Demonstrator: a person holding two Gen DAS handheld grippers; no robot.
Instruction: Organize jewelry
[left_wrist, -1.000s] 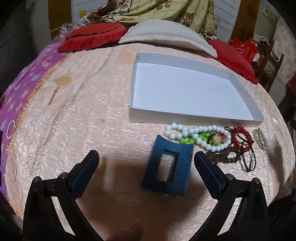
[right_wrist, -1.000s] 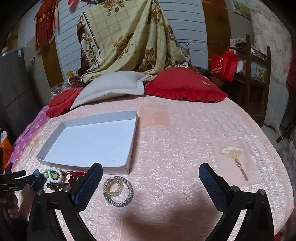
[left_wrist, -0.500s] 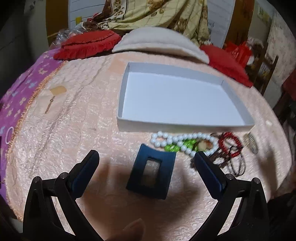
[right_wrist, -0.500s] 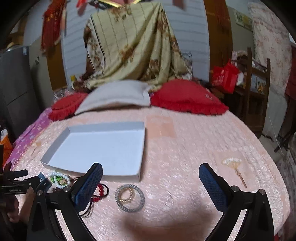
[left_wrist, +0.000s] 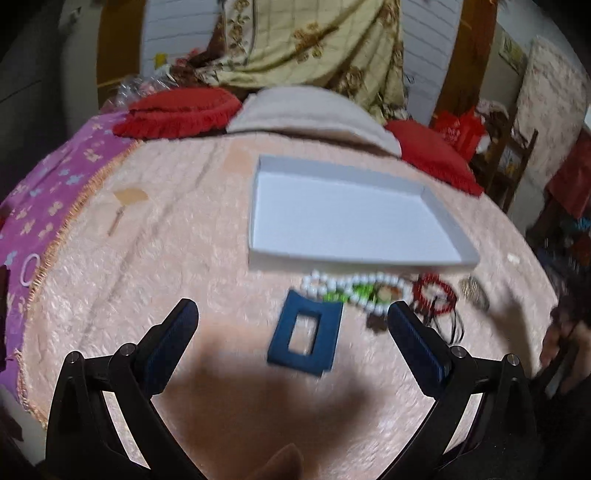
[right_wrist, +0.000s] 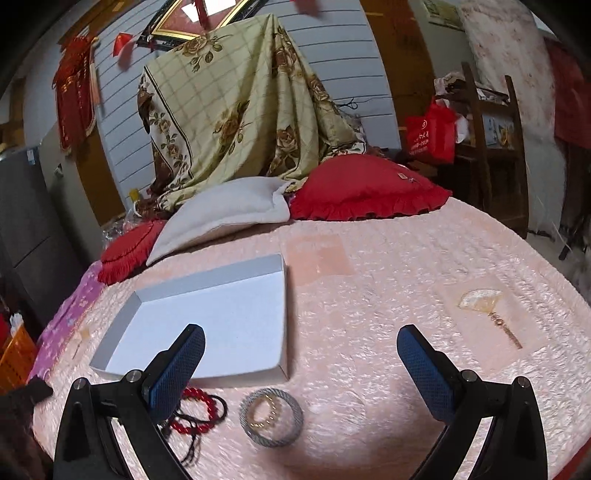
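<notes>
Both hand-held grippers are hanging over the bed w/ fingers spread wide, nothing between them. The left hand-held gripper is hovering above the pink quilted bedspread, and the dark blue rectangular frame piece is lying flat on the cover right between its two fingers, not touching either one.

Just past that frame the jewelry is sitting in a row along the near wall of the white tray: the white bead necklace w/ green beads tangled into it on the left, then the red bead bracelet w/ black cords, then a silvery bangle furthest right. Pic is pretty blurry so can't make out finer detail. Tray itself isn't holding anything.

The right hand-held gripper is also spread wide. From its cam the grey woven bangle is lying near the tray's near right corner, w/ a smaller gold bead bracelet sitting inside its ring. The red beads and cords are just left of it, partly behind the gripper's left finger. White tray is far-left of the fingers. A fan-shaped pendant is lying well apart, far right on the bedspread.

Red pillows and a white pillow are piled at the far end of the bed.
</notes>
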